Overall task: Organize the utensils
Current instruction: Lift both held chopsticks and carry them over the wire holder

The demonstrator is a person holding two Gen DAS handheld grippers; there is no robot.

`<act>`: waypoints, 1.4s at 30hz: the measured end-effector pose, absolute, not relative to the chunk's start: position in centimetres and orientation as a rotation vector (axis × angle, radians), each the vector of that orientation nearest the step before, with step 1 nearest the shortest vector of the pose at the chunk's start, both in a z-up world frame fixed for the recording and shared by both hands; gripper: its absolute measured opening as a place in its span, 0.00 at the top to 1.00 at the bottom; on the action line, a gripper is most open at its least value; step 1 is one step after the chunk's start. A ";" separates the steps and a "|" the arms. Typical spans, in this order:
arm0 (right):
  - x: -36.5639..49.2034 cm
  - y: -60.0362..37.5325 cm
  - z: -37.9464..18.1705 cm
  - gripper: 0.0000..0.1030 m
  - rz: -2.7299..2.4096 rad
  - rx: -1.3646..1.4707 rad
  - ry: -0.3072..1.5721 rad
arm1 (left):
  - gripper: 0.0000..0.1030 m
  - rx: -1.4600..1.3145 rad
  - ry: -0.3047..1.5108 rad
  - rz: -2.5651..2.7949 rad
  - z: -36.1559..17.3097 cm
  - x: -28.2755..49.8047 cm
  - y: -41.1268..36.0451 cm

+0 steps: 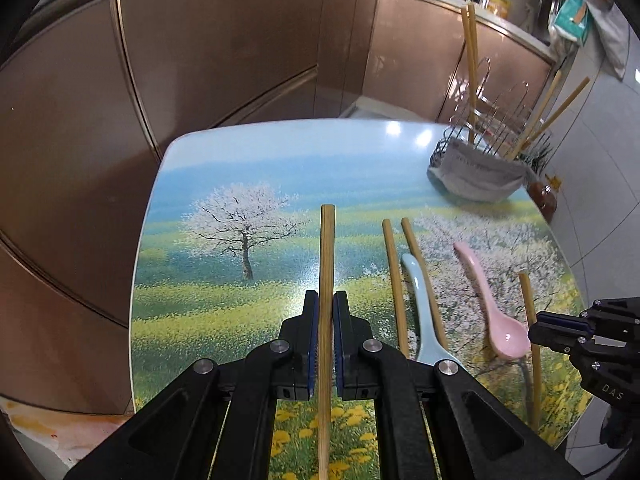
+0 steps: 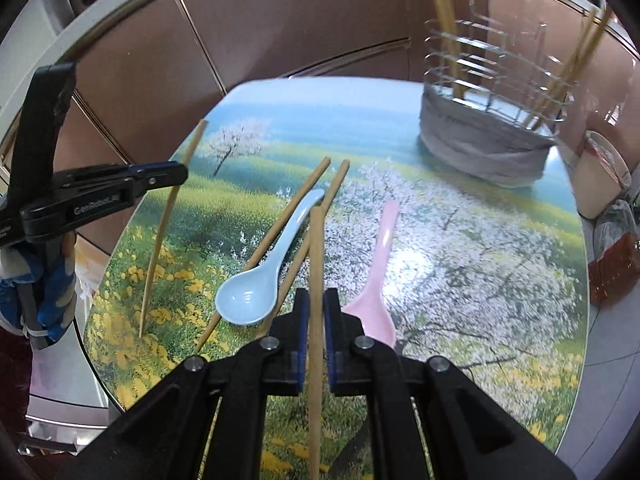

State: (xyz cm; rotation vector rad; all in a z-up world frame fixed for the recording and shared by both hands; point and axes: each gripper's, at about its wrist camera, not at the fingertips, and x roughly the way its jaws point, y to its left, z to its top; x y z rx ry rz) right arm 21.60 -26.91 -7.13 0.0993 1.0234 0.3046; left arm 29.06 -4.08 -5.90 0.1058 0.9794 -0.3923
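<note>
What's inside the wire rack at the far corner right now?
Four chopsticks stand upright in the wire rack: two on its left, two leaning on its right. The grey cloth around the base hides their lower ends and anything lower down.

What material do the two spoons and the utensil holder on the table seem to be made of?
Blue spoon and pink spoon: glossy, probably glazed ceramic or melamine; the surface shows highlights. Utensil holder: shiny metal wire, with grey cloth around its base.

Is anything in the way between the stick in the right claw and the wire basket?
Nothing visible. The right claw holds its wooden chopstick above the table; the pink spoon lies flat below, and the wire basket beyond looks reachable.
</note>
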 end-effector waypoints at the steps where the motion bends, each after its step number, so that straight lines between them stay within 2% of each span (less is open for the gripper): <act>1: 21.3 -27.1 -6.6 0.94 0.304 0.103 1.012 | 0.94 0.103 0.973 -0.392 -5.6 28.8 -4.3; 25: 18.2 -28.2 1.5 0.94 0.281 0.136 0.772 | 0.94 0.137 0.701 -0.318 3.4 21.7 -5.2; 34: 20.3 -31.5 7.9 0.94 0.237 0.134 0.642 | 0.94 0.153 0.620 -0.374 7.4 23.2 -9.4; 42: 24.5 -35.2 14.3 0.94 0.172 0.117 0.526 | 0.94 0.121 0.541 -0.484 11.8 27.8 -15.7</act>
